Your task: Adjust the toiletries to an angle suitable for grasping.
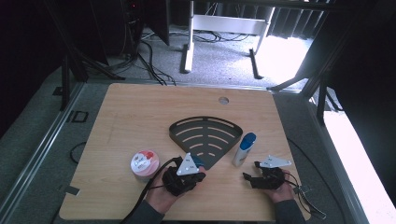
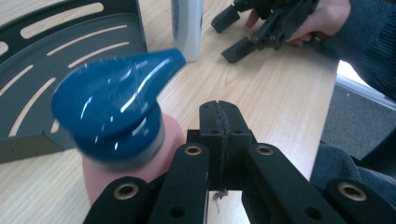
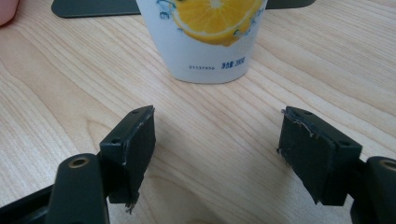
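Close to the table's (image 1: pixel 140 107) near edge, the left gripper (image 2: pixel 219 121) has its jaws pressed flat together on nothing, a pink blue-capped bottle (image 2: pixel 116 116) just beside them. Toward the near right corner, the right gripper (image 3: pixel 217 149) stands wide apart facing the white lemon-print bottle (image 3: pixel 210 37), which stands upright beside the black slotted rack (image 1: pixel 205 135).

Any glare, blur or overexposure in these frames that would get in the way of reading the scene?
High view: the floor patch beyond the table is blown out white, and the surroundings are very dark. Left gripper view: the blue cap is close, soft and streaked with highlights. Right gripper view: evenly lit; the lemon-print bottle is sharp.
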